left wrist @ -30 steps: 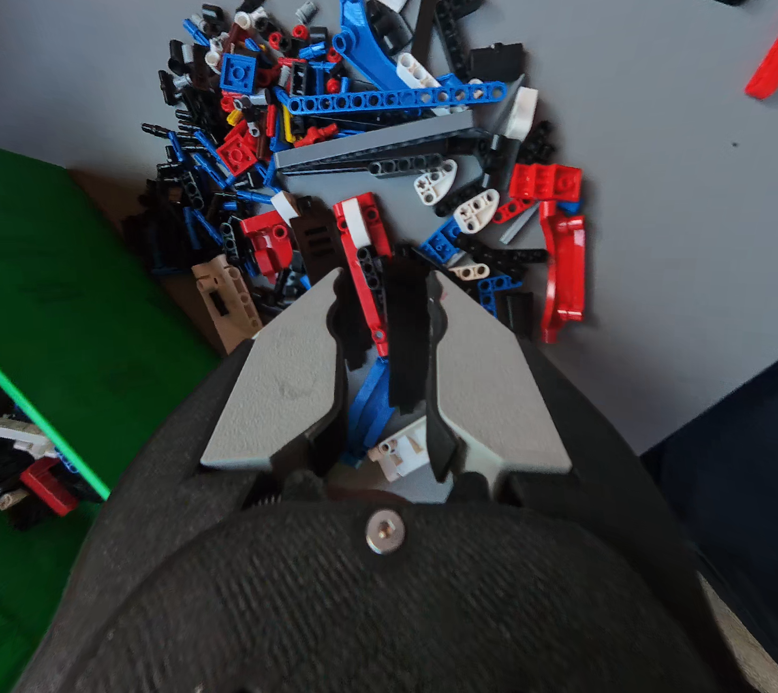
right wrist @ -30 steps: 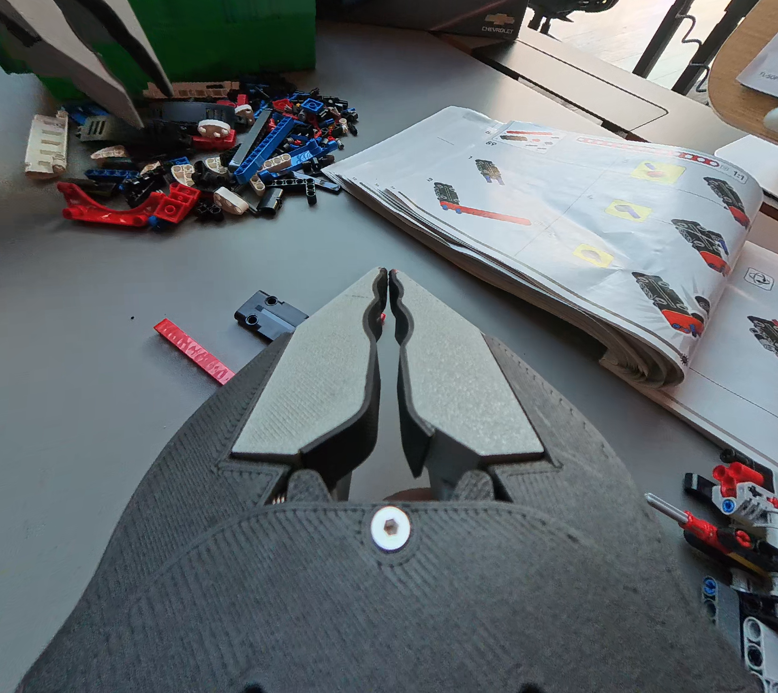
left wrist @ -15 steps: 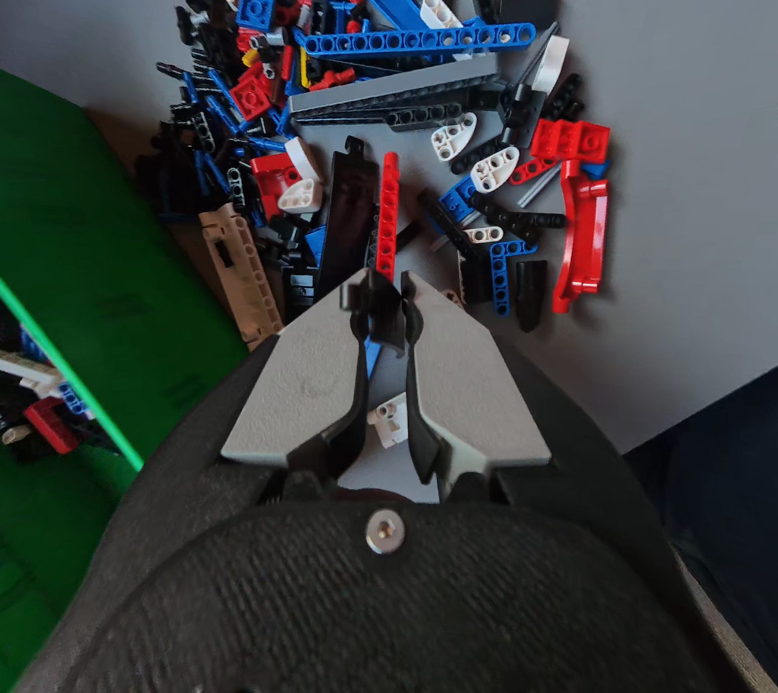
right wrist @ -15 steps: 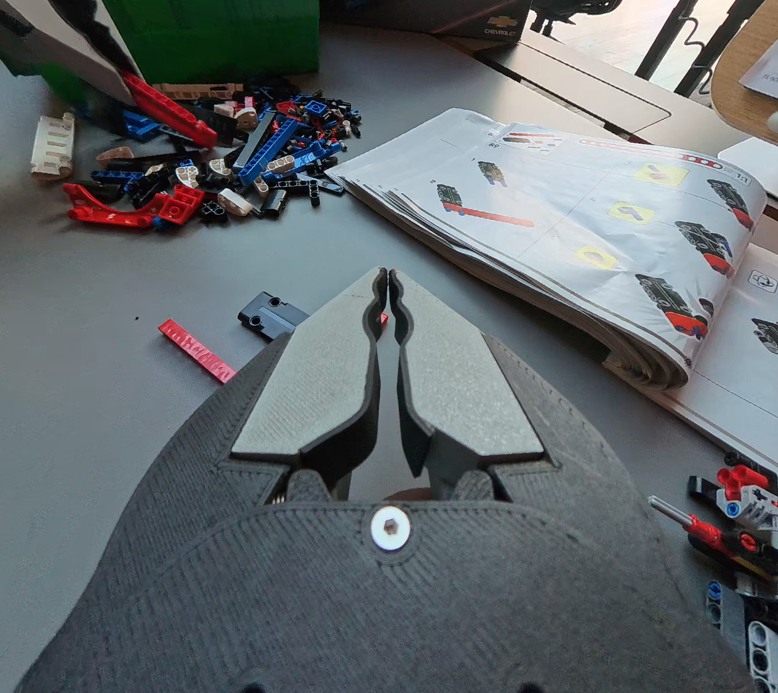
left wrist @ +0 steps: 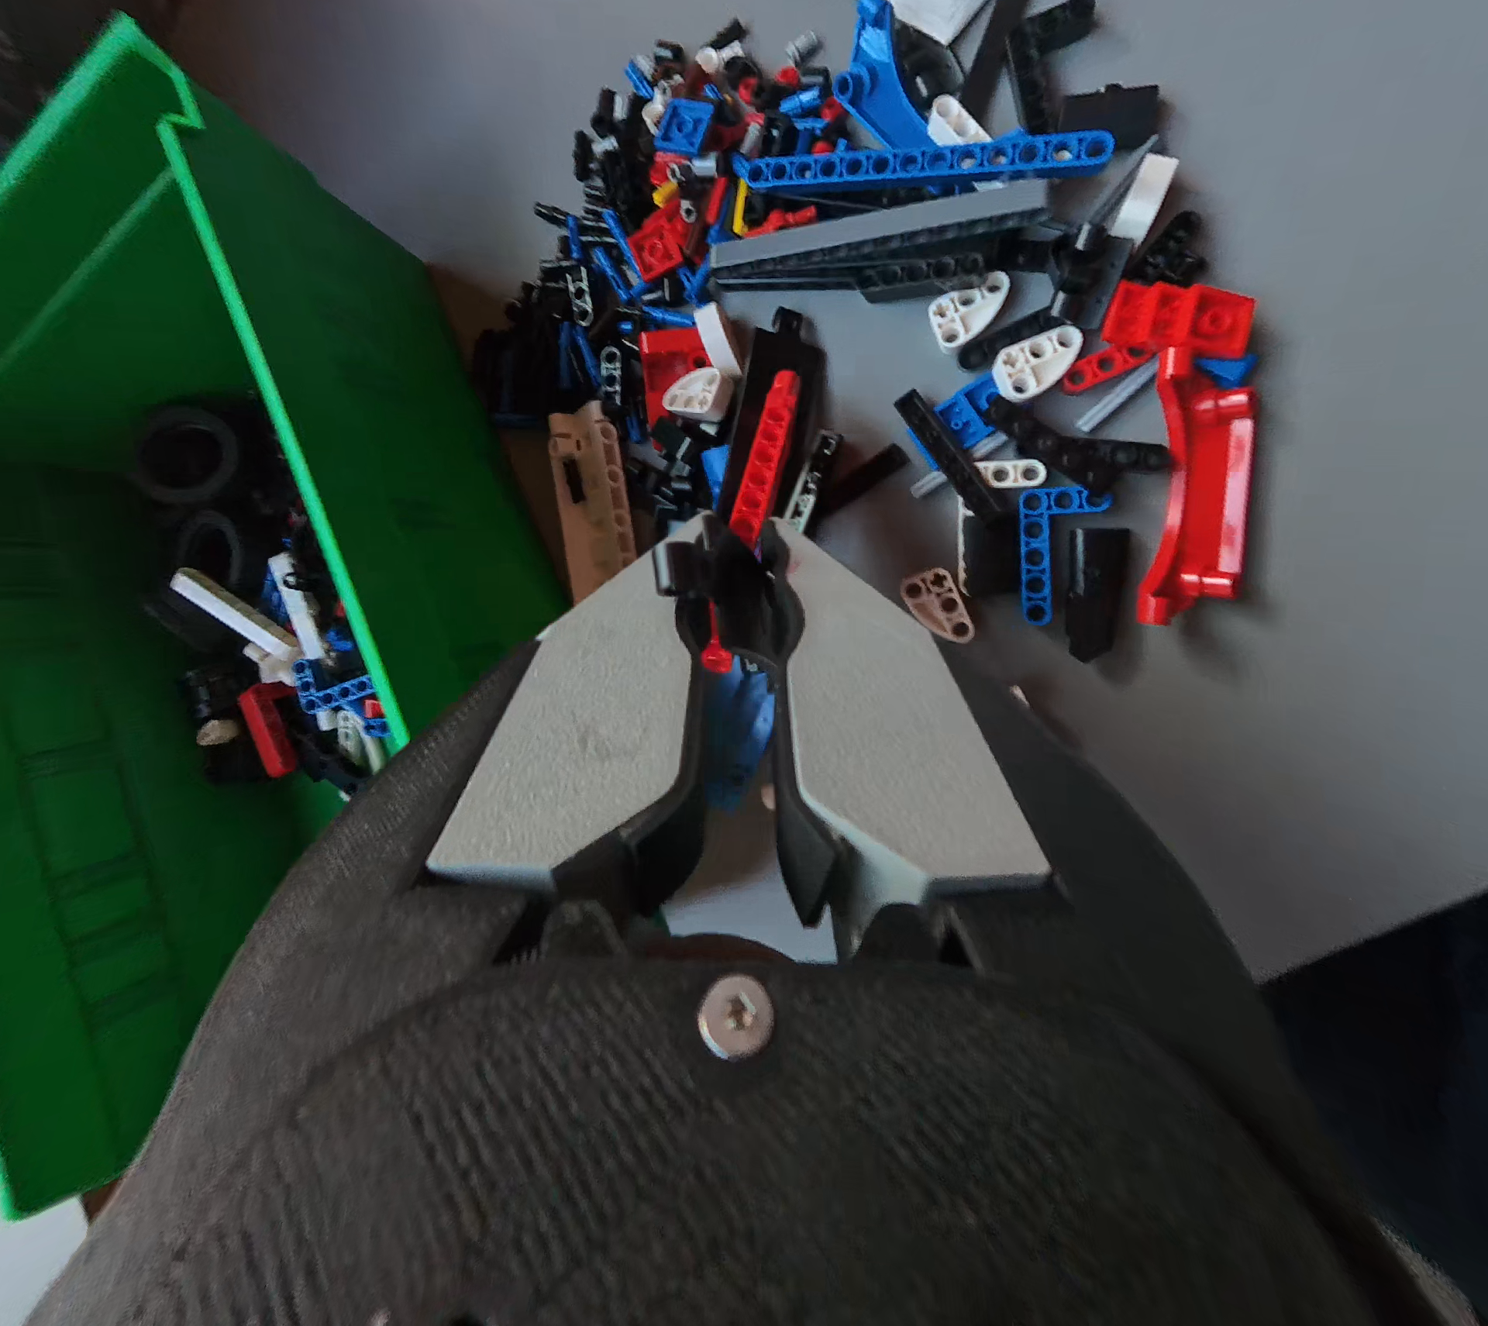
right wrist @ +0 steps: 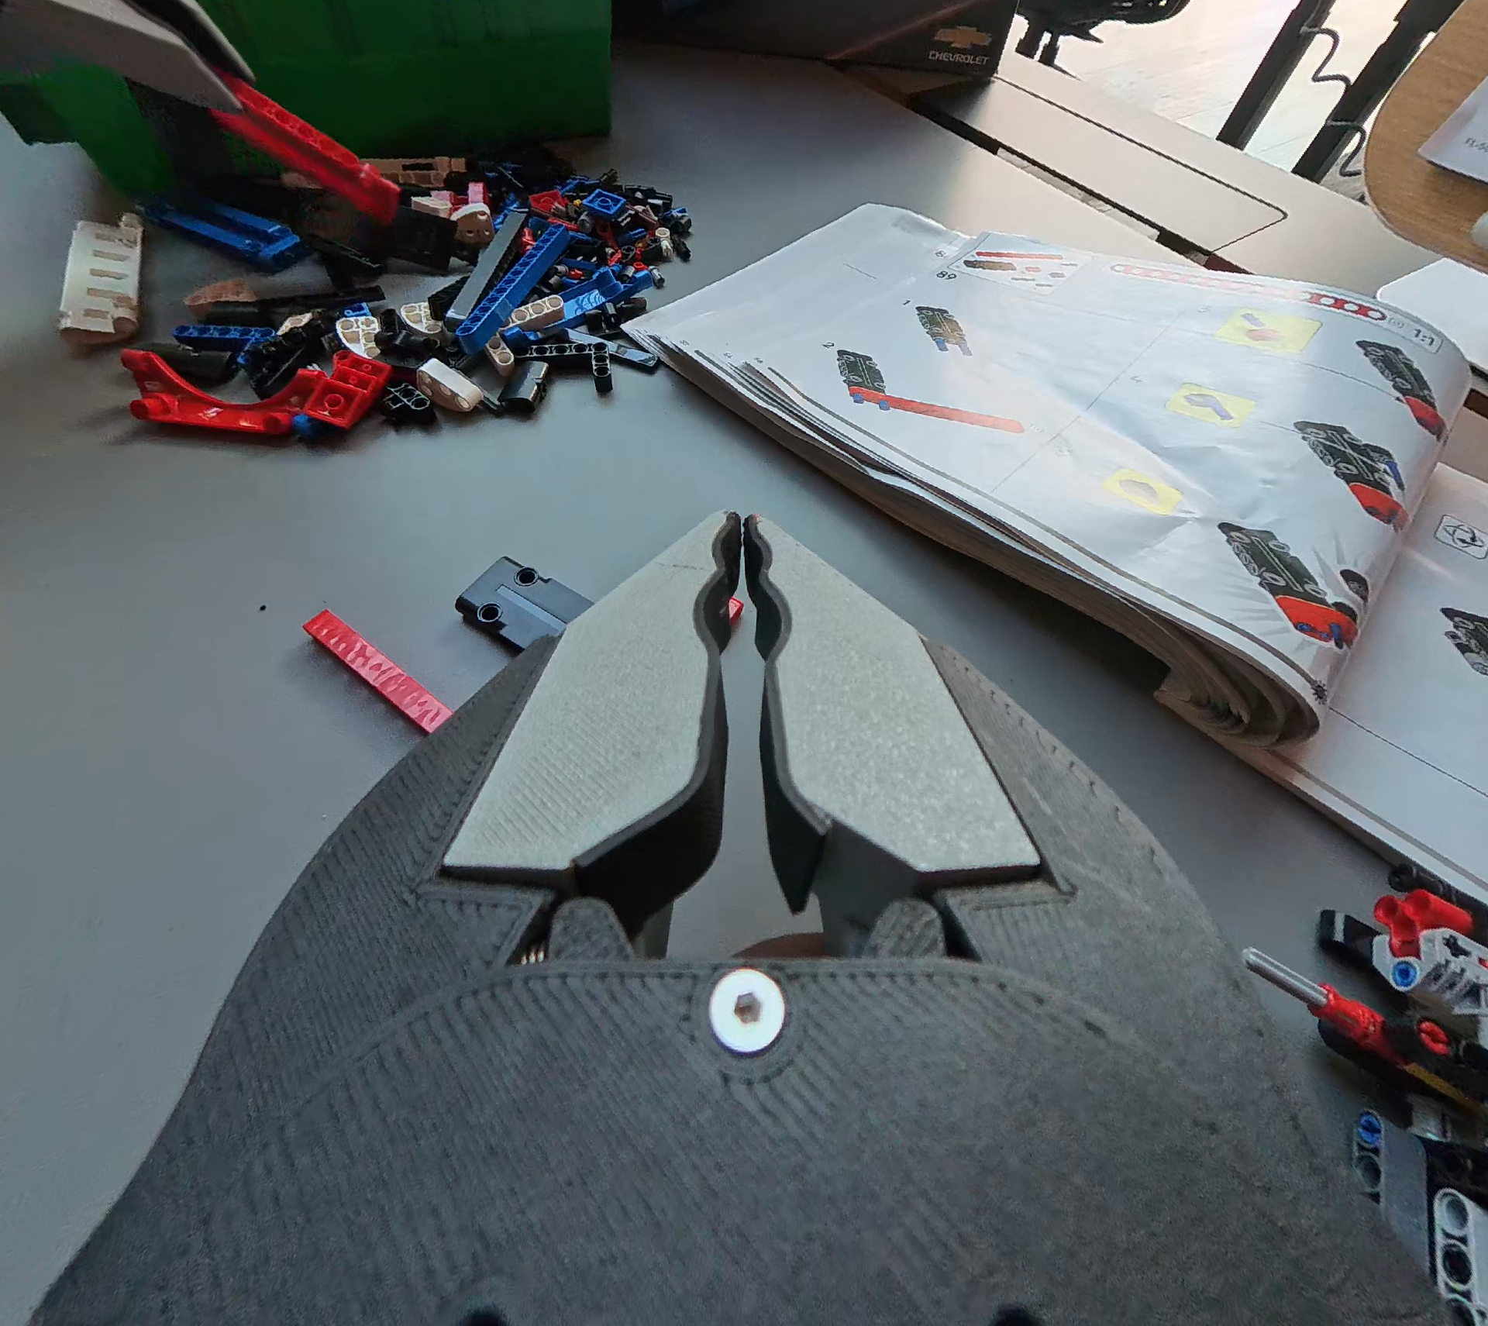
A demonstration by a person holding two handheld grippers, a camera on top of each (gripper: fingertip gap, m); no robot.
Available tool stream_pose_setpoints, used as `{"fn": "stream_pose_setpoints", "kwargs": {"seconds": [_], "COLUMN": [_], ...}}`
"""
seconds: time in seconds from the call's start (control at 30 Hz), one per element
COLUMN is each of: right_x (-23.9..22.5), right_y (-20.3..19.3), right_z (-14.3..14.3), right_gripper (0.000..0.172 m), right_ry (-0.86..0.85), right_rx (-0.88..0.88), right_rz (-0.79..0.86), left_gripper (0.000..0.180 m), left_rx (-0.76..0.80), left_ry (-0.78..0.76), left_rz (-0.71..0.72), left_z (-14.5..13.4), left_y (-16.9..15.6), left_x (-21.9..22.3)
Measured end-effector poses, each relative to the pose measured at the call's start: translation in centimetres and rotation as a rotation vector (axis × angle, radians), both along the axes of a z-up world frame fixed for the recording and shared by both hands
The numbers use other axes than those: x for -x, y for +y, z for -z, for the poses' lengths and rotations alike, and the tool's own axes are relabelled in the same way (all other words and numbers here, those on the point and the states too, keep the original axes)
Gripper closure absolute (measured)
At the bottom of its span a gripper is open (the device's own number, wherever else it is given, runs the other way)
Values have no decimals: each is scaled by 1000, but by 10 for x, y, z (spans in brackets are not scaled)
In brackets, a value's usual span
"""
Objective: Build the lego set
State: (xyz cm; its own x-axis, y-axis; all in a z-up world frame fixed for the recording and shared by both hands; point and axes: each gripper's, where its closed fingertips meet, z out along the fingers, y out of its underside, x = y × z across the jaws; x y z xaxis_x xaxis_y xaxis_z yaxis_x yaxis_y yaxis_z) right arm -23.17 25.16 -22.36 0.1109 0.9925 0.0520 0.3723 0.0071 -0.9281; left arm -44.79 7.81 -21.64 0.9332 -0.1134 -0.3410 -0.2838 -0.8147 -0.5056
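Note:
My left gripper (left wrist: 737,546) is shut on one end of a long red beam with holes (left wrist: 765,450). The beam sticks forward over the pile of loose building pieces (left wrist: 886,289) on the grey table (left wrist: 1328,563). Small black parts sit at the gripped end. In the right wrist view the left gripper (right wrist: 229,75) holds the red beam (right wrist: 306,148) slanting above the pile (right wrist: 451,305). My right gripper (right wrist: 741,522) is shut low over the table (right wrist: 241,804), with nothing visible between its fingertips.
A green bin (left wrist: 241,337) with tyres and pieces stands left of the pile; it also shows in the right wrist view (right wrist: 386,15). An open instruction booklet (right wrist: 1087,450) lies right. A flat red piece (right wrist: 374,671), a black piece (right wrist: 519,599) and a partly built model (right wrist: 1417,1005) lie near my right gripper. Between my right fingertips and the flat red piece (right wrist: 374,671) there is roughly 11 centimeters.
My left gripper's jaws closed on the red beam in the pile and lifted it, pulling back so the green bin came into view. My right gripper stayed still and shut.

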Motion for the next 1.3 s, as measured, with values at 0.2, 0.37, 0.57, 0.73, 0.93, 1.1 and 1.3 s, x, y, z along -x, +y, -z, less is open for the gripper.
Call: {"fn": "stream_pose_setpoints", "kwargs": {"seconds": [0.2,0.37,0.57,0.73,0.93,1.1,1.3], "right_x": [0,0,1,0,0,1,1], "right_y": [0,0,-3,-2,-2,-2,-2], "right_z": [0,-1,0,-1,-1,0,0], "right_gripper": [172,172,172,172,172,172,172], "right_ry": [-1,4,0,4,5,2,3], "right_rx": [-1,0,-3,-1,5,5,3], "right_rz": [0,0,-10,-8,-8,-9,-7], "left_gripper": [172,173,142,136,137,138,140], "left_rx": [-84,68,101,127,144,68,69], "left_ry": [65,182,37,-13,-88,-116,-115], "left_rz": [-27,-20,-3,-20,5,43,255], "left_z": [-10,21,43,53,49,19,16], "left_y": [14,6,5,12,8,16,57], "left_x": [7,13,0,3,-9,-17,-49]}}
